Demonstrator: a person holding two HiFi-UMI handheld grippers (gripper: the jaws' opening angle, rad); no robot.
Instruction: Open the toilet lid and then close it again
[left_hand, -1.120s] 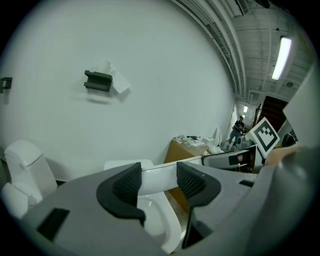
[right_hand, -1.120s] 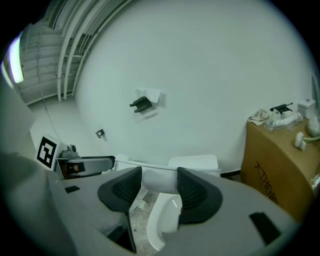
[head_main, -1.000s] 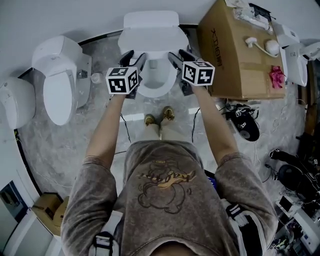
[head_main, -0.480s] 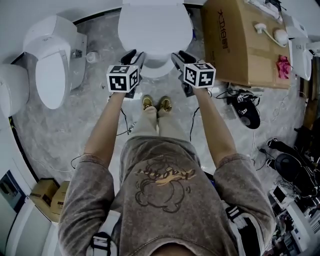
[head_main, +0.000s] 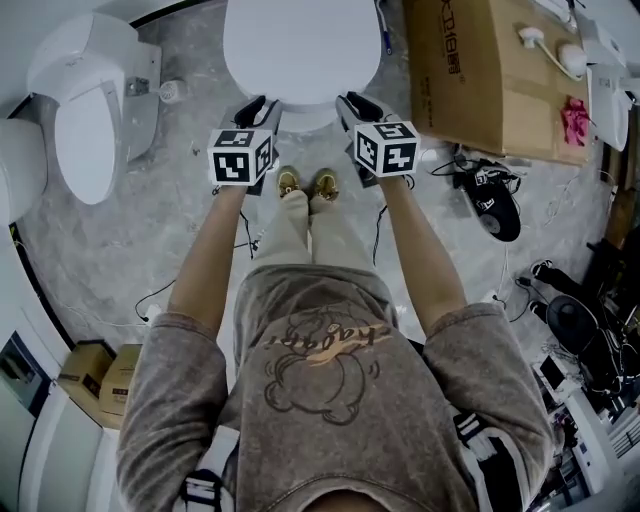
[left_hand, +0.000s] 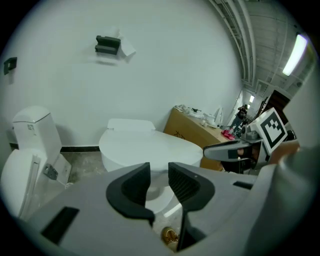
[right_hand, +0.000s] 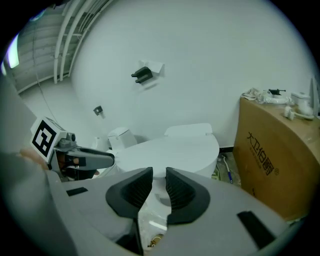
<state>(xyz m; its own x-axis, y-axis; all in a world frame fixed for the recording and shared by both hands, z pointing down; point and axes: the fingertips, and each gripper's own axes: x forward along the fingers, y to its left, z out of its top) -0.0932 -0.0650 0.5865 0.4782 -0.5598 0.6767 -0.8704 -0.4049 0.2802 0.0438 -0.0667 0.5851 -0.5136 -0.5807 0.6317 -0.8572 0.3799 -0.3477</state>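
**Lid back down, both grippers clear of it**

The toilet lid (head_main: 300, 45) lies flat and shut over the bowl. A second ago it stood up against the tank with the seat ring showing. By my reckoning that finishes the closing half of the job, and nothing looks left to do but draw away.

The left gripper (head_main: 262, 108) and the right gripper (head_main: 352, 103) hang side by side just in front of the lid's front edge, one toward each corner. As far as I can see, neither touches it. Both have come lower as the lid went down. Their jaws have just been closing and now stand a narrow slit apart with nothing between them, only the white lid beyond. The person's arms reach straight out, with the grippers pointing forward and tipped downward, marker cubes uppermost. A cardboard box (head_main: 470, 80) stands just right of the lid.
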